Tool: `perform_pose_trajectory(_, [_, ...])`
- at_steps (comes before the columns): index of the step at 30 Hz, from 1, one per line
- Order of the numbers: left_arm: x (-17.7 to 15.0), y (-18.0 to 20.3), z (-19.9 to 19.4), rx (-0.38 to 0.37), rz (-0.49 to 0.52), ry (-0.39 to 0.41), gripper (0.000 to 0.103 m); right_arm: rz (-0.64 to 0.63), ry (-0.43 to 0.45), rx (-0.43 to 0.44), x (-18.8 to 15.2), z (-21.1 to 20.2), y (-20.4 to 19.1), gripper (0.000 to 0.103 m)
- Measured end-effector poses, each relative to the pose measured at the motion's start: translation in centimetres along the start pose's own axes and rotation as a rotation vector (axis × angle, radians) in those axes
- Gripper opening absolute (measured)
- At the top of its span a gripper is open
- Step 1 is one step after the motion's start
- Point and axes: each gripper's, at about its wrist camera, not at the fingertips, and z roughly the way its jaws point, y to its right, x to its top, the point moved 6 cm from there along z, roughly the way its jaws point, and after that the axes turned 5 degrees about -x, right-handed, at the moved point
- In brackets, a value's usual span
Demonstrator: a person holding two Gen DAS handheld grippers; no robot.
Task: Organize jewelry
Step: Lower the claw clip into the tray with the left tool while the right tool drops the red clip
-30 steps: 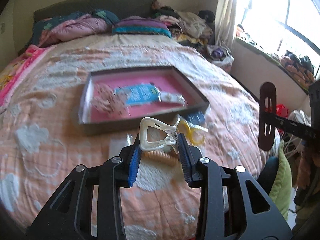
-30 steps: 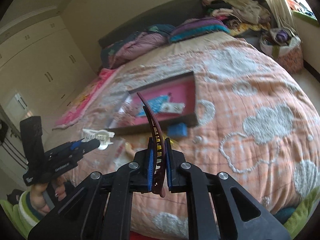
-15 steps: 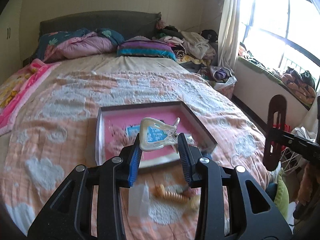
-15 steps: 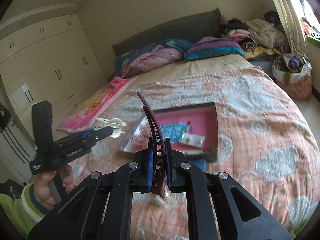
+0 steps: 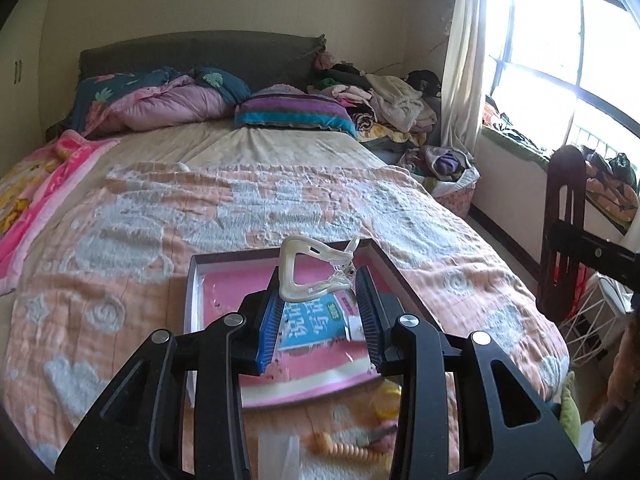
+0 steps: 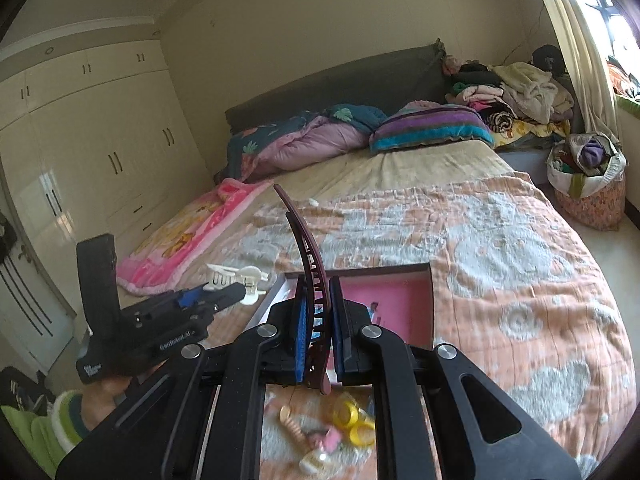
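My left gripper (image 5: 320, 304) is shut on a clear white claw hair clip (image 5: 308, 268), held in the air over the pink-lined tray (image 5: 390, 264) on the bed. From the right wrist view the same clip (image 6: 236, 278) sticks out of the left gripper at the left. My right gripper (image 6: 320, 328) is shut on a long dark red banana hair clip (image 6: 306, 248), which stands upright between the pads. The tray (image 6: 424, 268) lies below and beyond it. Loose hair accessories (image 6: 340, 424) lie on the blanket near the tray's front edge.
A blue packet (image 5: 316, 320) lies in the tray. The bed is covered by an orange and white blanket (image 5: 160, 220), with pillows and piled clothes (image 5: 384, 100) at the headboard. A bag of clothes (image 6: 584, 176) stands on the floor, wardrobes (image 6: 80, 140) at the left.
Both grippers have risen with their clips still held. The tray and the loose accessories have slid lower in both views, and more of the room shows.
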Motion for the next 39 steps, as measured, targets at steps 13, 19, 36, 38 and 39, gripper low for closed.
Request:
perform_pose_trajectory(13, [-0.7,-0.5,5.1,0.013,-0.030,-0.054,0.027,0.023,-0.109,-0.051,-1.2,7.0,3.0,0.010])
perform_pose_trajectory(19, [-2.7,-0.6,7.8,0.016,-0.014,-0.106,0.027,0.040,-0.177,-0.093,-3.4,9.9,5.0,0.010])
perform_pose_trajectory(36, [-6.0,-0.3,10.6,0.031,0.005,-0.194,0.028,0.060,-0.290,-0.157,-7.7,14.1,7.9,0.010])
perform_pose_trajectory(38, [-6.1,-0.4,10.4,0.033,0.002,-0.196,0.028,0.065,-0.296,-0.162,-8.0,14.3,8.0,0.010])
perform_pose_trajectory(39, [-6.2,-0.5,10.3,0.035,-0.001,-0.196,0.029,0.067,-0.299,-0.163,-8.1,14.3,8.0,0.010])
